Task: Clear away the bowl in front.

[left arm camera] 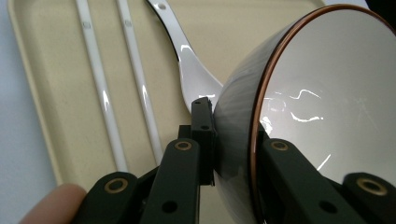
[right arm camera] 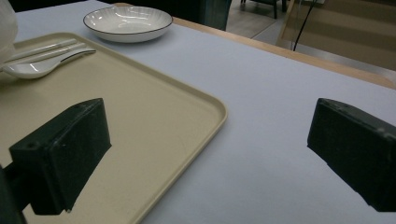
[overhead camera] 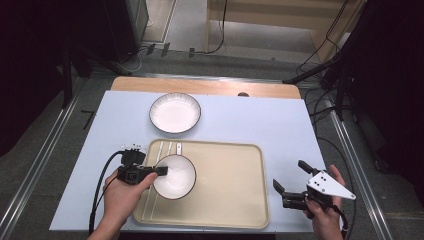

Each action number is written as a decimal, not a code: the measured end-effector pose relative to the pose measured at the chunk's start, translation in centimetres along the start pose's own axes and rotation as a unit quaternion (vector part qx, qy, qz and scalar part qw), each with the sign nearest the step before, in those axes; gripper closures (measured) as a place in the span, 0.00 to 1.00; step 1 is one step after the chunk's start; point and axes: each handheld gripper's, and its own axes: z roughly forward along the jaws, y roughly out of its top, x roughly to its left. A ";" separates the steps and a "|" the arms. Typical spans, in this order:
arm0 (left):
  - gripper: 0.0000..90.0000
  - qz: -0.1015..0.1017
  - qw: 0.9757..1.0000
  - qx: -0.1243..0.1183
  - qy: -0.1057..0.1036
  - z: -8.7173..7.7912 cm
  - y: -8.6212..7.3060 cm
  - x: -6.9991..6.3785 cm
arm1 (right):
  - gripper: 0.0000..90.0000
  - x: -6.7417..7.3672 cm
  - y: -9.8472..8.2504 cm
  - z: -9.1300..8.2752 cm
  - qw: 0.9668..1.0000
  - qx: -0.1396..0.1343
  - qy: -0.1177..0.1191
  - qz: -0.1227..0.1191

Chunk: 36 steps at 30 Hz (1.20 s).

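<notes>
A white bowl with a brown rim (overhead camera: 176, 177) (left arm camera: 327, 93) is over the left part of the beige tray (overhead camera: 230, 185). My left gripper (overhead camera: 162, 171) (left arm camera: 233, 135) is shut on the bowl's left wall, one jaw outside and one inside the rim. Whether the bowl rests on the tray I cannot tell. Two white chopsticks (overhead camera: 165, 148) (left arm camera: 100, 88) and a white spoon (overhead camera: 178, 148) (left arm camera: 191, 65) lie at the tray's far left corner. My right gripper (overhead camera: 288, 173) (right arm camera: 210, 144) hovers open over the mat, right of the tray, with nothing between its jaws.
A shallow white plate with a dark rim (overhead camera: 175, 112) (right arm camera: 127, 21) stands on the light blue mat (overhead camera: 250, 120) behind the tray. The tray's right half (right arm camera: 140, 116) is bare. A wooden table edge (overhead camera: 205, 86) runs along the back.
</notes>
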 end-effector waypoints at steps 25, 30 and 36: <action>0.91 0.005 0.999 0.046 -0.004 0.7 -3.9 -0.8 | 0.00 0.1 0.0 0.1 1.000 0.003 0.001 -0.002; 0.91 0.004 0.998 0.055 -0.004 0.9 -4.2 -0.7 | 0.00 0.2 0.0 0.1 1.000 0.003 0.001 -0.001; 0.90 0.015 0.998 0.056 0.003 1.2 -4.1 -0.7 | 0.00 0.2 0.0 0.2 1.000 0.004 0.002 -0.002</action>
